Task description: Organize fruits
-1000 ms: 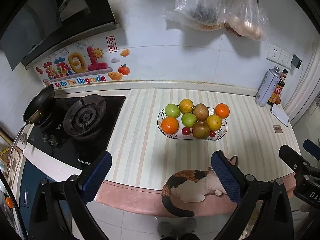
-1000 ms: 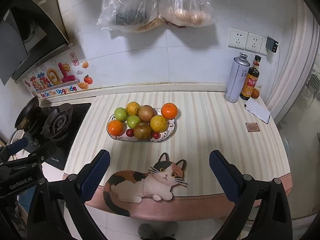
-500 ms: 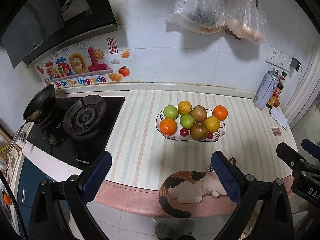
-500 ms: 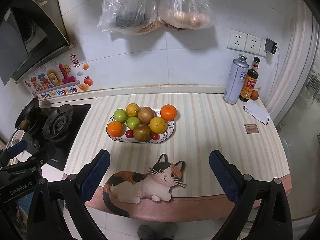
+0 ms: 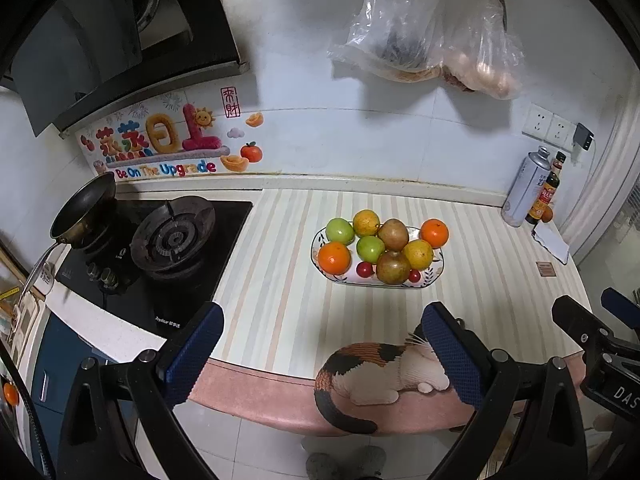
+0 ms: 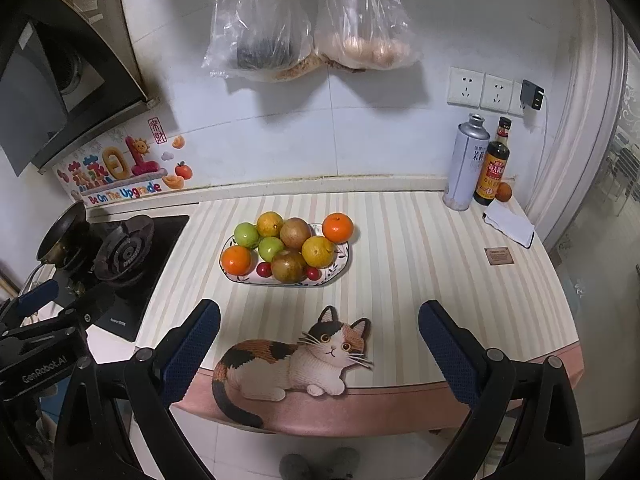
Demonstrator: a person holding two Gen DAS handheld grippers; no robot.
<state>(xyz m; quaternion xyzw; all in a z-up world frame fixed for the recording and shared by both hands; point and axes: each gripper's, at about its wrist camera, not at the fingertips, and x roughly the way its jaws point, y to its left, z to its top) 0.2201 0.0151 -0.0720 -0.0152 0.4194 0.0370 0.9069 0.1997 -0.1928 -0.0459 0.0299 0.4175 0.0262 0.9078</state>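
Two oranges, two yellowish citrus, two green apples, two brown round fruits and three small red cherry-like ones are heaped on an oval ceramic plate (image 6: pixel 344 258) with a dark leaf pattern on its rim; the plate sits mid-worktop, well ahead of both tools. The worktop (image 6: pixel 420 280) wears a smooth cover of cream and beige stripes with a pink front edge, and a printed calico cat (image 6: pixel 296 360) lies at that edge.

The left tool (image 5: pixel 320 344) is spread wide with nothing between its blue, dimpled pads, and it hovers over the near edge. The right tool (image 6: pixel 318 340) is likewise spread wide and empty.

On the left stands a black glass gas hob (image 5: pixel 160 248) with a round cast burner and a dark frying pan (image 5: pixel 82 206). A wall sticker (image 5: pixel 168 148) reads "Be On The Upgrade". Two clear plastic bags (image 6: pixel 312 32) hang on the white tiled wall; one holds something dark, the other pale rounded items. At the right corner stand a silver metal can (image 6: pixel 466 164), a dark sauce bottle (image 6: pixel 492 168) with a red-yellow label, and a small orange (image 6: pixel 503 191).
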